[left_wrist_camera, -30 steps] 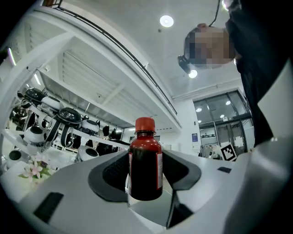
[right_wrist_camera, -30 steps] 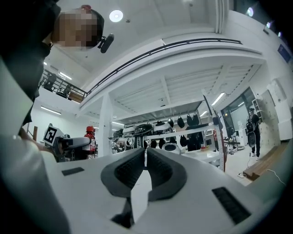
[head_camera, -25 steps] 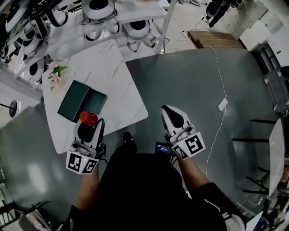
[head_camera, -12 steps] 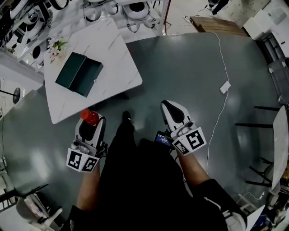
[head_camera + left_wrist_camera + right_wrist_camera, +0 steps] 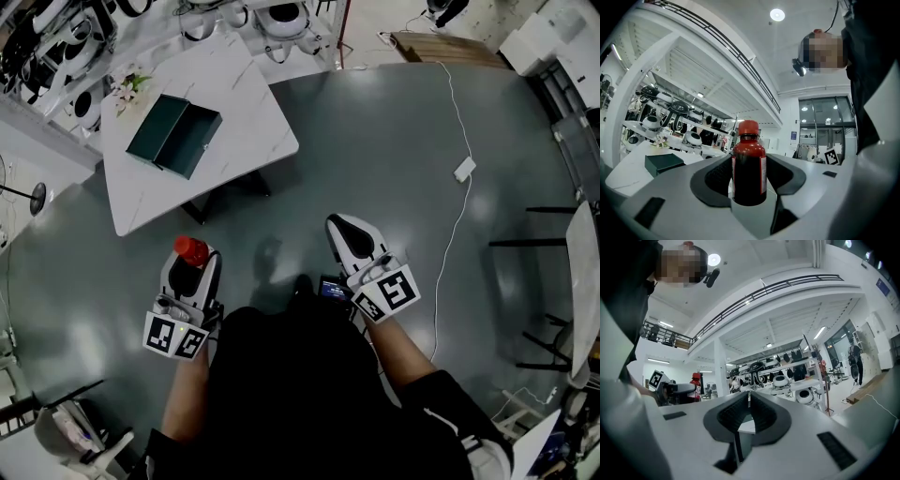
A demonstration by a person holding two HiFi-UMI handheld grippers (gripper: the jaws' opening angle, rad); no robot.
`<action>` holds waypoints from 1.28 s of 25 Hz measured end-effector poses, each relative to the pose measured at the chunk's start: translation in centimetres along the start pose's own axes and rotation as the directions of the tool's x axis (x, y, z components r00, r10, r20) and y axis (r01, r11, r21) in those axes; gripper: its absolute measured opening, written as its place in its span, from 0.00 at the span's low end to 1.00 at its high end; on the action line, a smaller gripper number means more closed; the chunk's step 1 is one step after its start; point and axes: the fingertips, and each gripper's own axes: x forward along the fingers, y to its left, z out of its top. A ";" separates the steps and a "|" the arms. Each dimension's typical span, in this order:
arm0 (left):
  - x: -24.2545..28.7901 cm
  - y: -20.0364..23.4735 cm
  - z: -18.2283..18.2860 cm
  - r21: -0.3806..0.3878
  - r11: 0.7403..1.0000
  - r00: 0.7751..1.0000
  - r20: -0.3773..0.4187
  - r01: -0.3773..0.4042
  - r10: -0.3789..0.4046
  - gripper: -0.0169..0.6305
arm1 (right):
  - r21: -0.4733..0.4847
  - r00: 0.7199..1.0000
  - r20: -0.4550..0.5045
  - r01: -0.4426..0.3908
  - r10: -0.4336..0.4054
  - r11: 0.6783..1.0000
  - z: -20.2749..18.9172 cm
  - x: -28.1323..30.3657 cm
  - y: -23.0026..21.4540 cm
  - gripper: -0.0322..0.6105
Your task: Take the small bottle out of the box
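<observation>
small dark-red bottle with a red screw cap (image 5: 749,164) stands upright between the two jaws of the left gripper (image 5: 189,269), which are clamped on its lower body. the cap and shoulders rise clear above the grey jaw pads (image 5: 715,176). in the head view the red cap (image 5: 191,249) shows at the gripper's tip, over the grey floor (image 5: 394,141) and off the table's near edge.

the bottle is out of, and well apart from, the dark green rectangular box (image 5: 175,136). the box lies open, its lid folded flat beside it, on the white marble-patterned table (image 5: 246,105). the same box (image 5: 663,162) shows low at the left of the left gripper view. a small spray of pink flowers (image 5: 128,86) lies near the box at the table's far corner.

right gripper (image 5: 346,233): jaws pressed together with nothing between them, as the right gripper view shows, held over the floor beside the person's dark clothing. that view also catches the bottle (image 5: 696,384) far off at the left. each gripper carries a cube with square black-and-white markers (image 5: 175,337) at its rear.

background: a thin white cable with a small white adapter (image 5: 463,170) runs across the floor. racks of white rounded robot heads (image 5: 281,17) stand beyond the table.
</observation>
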 end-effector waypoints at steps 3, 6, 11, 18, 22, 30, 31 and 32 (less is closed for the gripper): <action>-2.0 0.6 -0.4 0.004 1.000 1.000 -0.015 0.009 -0.008 0.39 | -0.029 1.000 -0.008 0.029 -0.029 0.999 -0.2 -0.6 2.4 0.11; -4.5 1.1 -0.1 0.001 0.999 0.999 -0.027 0.035 -0.035 0.39 | -0.040 0.997 -0.005 0.071 -0.071 0.997 0.0 -1.3 5.0 0.11; -10.1 1.2 -0.1 0.009 0.996 0.995 -0.045 0.090 -0.090 0.39 | -0.034 0.992 -0.012 0.122 -0.123 0.992 -1.2 -2.8 10.3 0.11; -18.1 1.8 -1.5 -0.020 0.993 0.990 -0.067 0.119 -0.120 0.39 | -0.089 0.989 -0.036 0.142 -0.146 0.986 -3.0 -4.1 18.8 0.11; -21.4 0.7 -2.8 0.031 0.987 0.983 -0.104 0.158 -0.154 0.39 | -0.108 0.980 -0.077 0.173 -0.182 0.979 -4.2 -6.1 21.8 0.11; -23.6 -1.8 -3.8 -0.010 0.989 0.985 -0.084 0.148 -0.148 0.39 | -0.134 0.983 -0.106 0.132 -0.147 0.982 -4.2 -8.5 23.0 0.11; -23.6 -2.3 -3.7 -0.016 0.990 0.987 -0.076 0.140 -0.141 0.39 | -0.129 0.986 -0.100 0.123 -0.136 0.984 -4.2 -8.6 22.7 0.11; -23.6 -2.6 -3.4 -0.016 0.991 0.989 -0.069 0.133 -0.134 0.39 | -0.123 0.987 -0.096 0.114 -0.126 0.986 -4.2 -8.6 22.3 0.11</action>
